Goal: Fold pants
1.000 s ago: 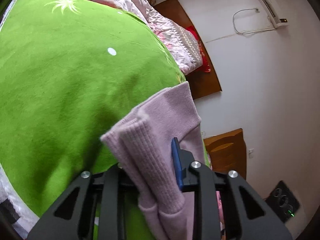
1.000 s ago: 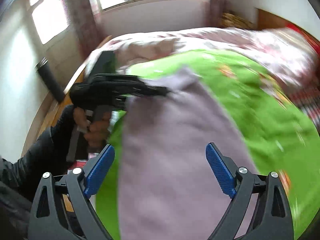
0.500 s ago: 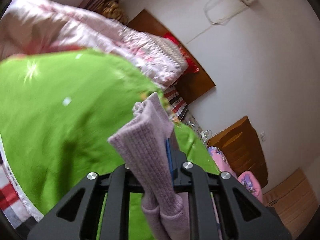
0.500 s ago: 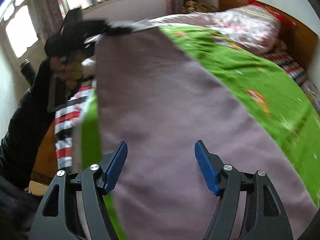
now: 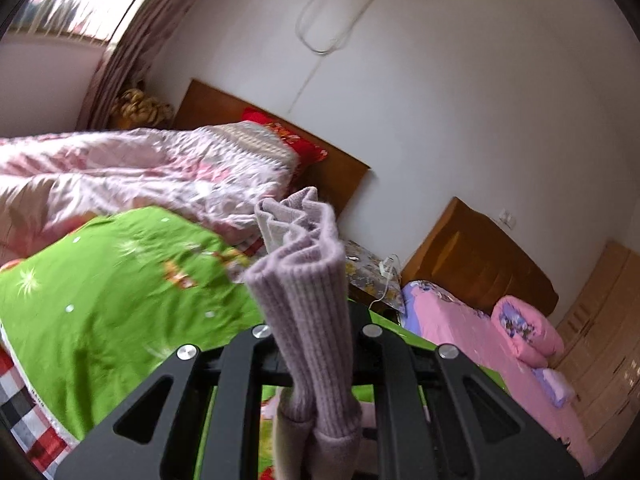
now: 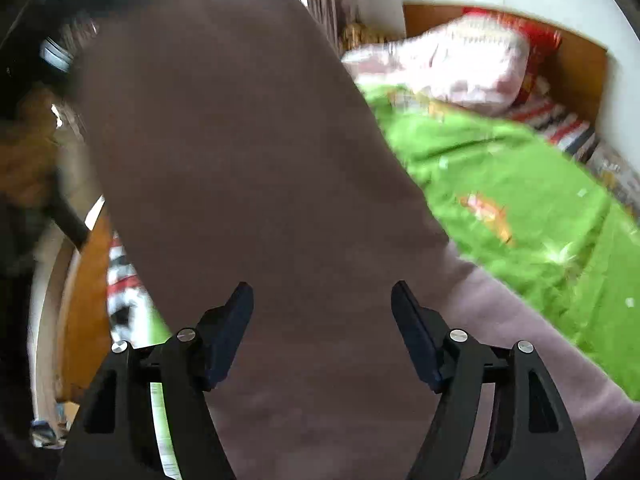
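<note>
A bedroom: white walls, a wooden headboard (image 5: 280,140) in the upper middle of the left wrist view, and a bed under a bright green blanket (image 5: 120,292).

The left gripper (image 5: 310,344) has its jaws just closed nearly together, clamped on the bunched ribbed hem of the pale lilac knitted pants (image 5: 304,292), which stands up in folds at frame centre. The right gripper (image 6: 322,328) has its jaws wide apart, holding nothing; the cloth lies beyond them, untouched.

In the right wrist view the pants (image 6: 248,168) stretch as one long band from lower right to upper left, so their long axis runs away from the open jaws. Only this view shows that length; the left shows only the pinched end.
</note>
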{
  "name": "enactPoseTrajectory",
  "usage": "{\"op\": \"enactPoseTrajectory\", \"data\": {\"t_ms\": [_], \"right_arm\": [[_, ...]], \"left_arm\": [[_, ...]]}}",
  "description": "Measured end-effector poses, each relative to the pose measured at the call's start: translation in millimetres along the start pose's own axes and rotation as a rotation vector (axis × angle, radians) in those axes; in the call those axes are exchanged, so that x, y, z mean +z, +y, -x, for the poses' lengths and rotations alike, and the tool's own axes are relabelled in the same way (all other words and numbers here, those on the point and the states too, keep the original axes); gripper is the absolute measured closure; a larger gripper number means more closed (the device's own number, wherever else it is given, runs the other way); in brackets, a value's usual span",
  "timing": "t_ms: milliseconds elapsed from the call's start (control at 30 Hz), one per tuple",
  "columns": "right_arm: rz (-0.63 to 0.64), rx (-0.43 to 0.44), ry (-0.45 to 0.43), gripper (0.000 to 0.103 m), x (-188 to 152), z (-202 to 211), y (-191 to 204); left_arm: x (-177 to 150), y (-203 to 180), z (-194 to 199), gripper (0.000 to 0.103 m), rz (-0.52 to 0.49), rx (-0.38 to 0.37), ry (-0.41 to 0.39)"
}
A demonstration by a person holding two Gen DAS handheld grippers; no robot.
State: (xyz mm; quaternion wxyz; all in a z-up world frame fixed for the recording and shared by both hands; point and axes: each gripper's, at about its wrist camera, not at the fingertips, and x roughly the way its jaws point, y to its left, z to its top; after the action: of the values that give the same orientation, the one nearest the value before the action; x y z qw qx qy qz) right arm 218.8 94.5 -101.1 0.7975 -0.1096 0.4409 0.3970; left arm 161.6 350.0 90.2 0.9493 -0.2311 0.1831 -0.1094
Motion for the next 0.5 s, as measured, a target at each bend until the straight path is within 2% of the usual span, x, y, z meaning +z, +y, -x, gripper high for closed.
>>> {"op": "enactPoseTrajectory", "data": {"t_ms": [33,133,200,233,267,333,400,433,500], "right_arm": [[0.036,0.012,-0.004,0.022,-1.3,-8.2,-0.8],[0.004,0.011,0.026,0.024,5.3,9.2,-7.7],[-0.048,0.025,-0.068,0.021,-0.1,52.7,-20.1],[-0.118,0.012,-0.120,0.016,-9.8,82.2,-37.3],[-0.193,-0.009,-0.167,0.016,-21.0,105.6,-54.3],[-0.399,-0.023,-0.288,0.016,-58.0,158.0,-97.6],[-0.586,-0.011,-0.405,0.015,-105.7,201.8,-135.1],[-0.683,-0.034,-0.454,0.015,-135.4,223.6,-152.3],[-0.823,-0.088,-0.502,0.015,-187.2,255.2,-174.2]], "left_arm": [[-0.1,-9.4,-1.6,0.092,-0.008,-0.011,0.002],[-5.5,-51.4,-6.2,0.092,-0.062,-0.054,0.018],[-13.2,-76.2,-6.5,0.092,-0.080,-0.081,0.029],[-21.2,-98.4,-7.9,0.092,-0.116,-0.092,0.036],[-28.7,-113.1,-9.8,0.092,-0.143,-0.096,0.042],[-53.1,-150.0,-18.4,0.092,-0.206,-0.115,0.073],[-94.9,-191.6,-38.8,0.090,-0.264,-0.159,0.142],[-112.9,-204.1,-49.2,0.087,-0.284,-0.180,0.185],[-172.3,-234.2,-83.6,0.075,-0.359,-0.221,0.350]]}}
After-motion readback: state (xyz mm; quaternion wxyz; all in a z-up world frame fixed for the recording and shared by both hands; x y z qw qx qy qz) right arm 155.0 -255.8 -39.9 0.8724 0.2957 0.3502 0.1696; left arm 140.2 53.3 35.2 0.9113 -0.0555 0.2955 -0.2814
